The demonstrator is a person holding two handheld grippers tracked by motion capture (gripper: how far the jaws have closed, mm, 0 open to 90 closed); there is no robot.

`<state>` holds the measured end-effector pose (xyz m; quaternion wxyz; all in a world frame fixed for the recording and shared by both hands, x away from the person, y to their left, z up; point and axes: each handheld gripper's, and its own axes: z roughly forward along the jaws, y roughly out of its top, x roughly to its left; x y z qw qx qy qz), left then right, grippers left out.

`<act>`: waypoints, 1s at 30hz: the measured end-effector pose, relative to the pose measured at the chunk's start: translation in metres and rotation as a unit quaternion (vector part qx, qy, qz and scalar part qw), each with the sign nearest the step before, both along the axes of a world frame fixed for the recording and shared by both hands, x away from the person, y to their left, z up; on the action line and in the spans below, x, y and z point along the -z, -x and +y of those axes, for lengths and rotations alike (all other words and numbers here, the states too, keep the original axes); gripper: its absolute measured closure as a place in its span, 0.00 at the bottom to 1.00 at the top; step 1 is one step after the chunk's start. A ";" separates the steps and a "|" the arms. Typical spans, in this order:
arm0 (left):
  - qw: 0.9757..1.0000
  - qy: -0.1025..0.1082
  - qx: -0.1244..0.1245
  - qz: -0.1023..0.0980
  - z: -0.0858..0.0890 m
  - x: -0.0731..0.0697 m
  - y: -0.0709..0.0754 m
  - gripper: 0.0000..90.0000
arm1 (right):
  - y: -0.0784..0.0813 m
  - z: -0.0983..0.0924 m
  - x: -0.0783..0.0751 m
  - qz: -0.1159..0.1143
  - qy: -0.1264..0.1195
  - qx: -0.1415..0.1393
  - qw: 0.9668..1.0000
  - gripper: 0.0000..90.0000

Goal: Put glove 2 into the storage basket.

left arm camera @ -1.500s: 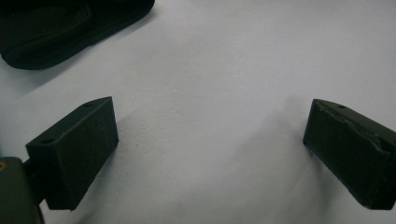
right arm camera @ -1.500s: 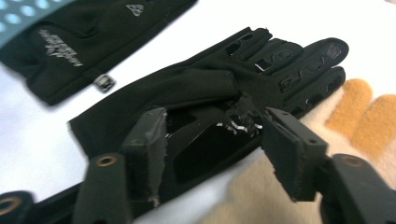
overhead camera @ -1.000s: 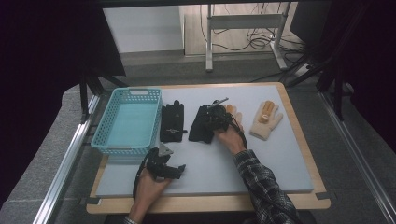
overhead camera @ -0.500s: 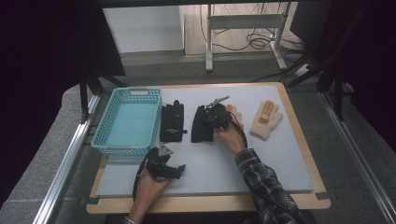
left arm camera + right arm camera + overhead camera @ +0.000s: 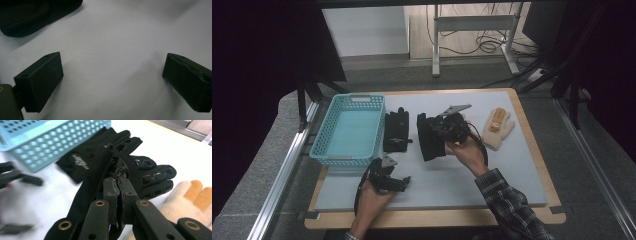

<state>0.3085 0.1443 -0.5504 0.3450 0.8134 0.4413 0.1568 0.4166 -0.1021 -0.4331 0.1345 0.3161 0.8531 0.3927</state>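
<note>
Black fabric bunches between the fingers (image 5: 126,192) of our right gripper (image 5: 447,128), pressed together on the black glove (image 5: 140,167) at mid-surface. We see the glove hanging from that pinch, its cuff end drooping toward the grey surface (image 5: 492,170) and its digits fanned out on the far side in the right gripper view. The fingers have just closed on it, and the cloth sits squarely between them.

Just left of it lies a second black glove (image 5: 396,131), flat beside the blue basket (image 5: 348,131) at the far left. To the right rests a cream glove (image 5: 498,128) with orange patches, apart from the rest. Our left gripper (image 5: 388,181) waits at the near edge, its fingers (image 5: 40,82) spread wide over bare surface, pinching nothing.

We judge the step in hand to be the lift after the grasp. The next move likely calls for carrying the glove left, clear of its twin and over the basket rim, before letting go; a loose pinch on soft cloth could let it slip.
</note>
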 end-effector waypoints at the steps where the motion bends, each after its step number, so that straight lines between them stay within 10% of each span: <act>1: 1.000 0.000 0.000 0.000 0.000 0.000 0.000 0.04 | 0.007 -0.002 -0.002 0.000 -0.004 -0.002 1.000 0.94; 15: 1.000 0.003 -0.003 0.000 0.000 0.000 0.001 0.05 | 0.080 -0.033 0.042 0.023 -0.019 0.004 1.000 0.91; 17: 1.000 -0.001 -0.003 0.000 0.002 -0.001 0.003 0.04 | 0.088 -0.035 0.057 0.032 -0.008 0.003 0.999 0.78; 30: 1.000 -0.005 -0.019 -0.002 0.018 0.000 0.016 0.03 | 0.057 -0.044 0.046 0.012 -0.009 0.017 1.000 0.51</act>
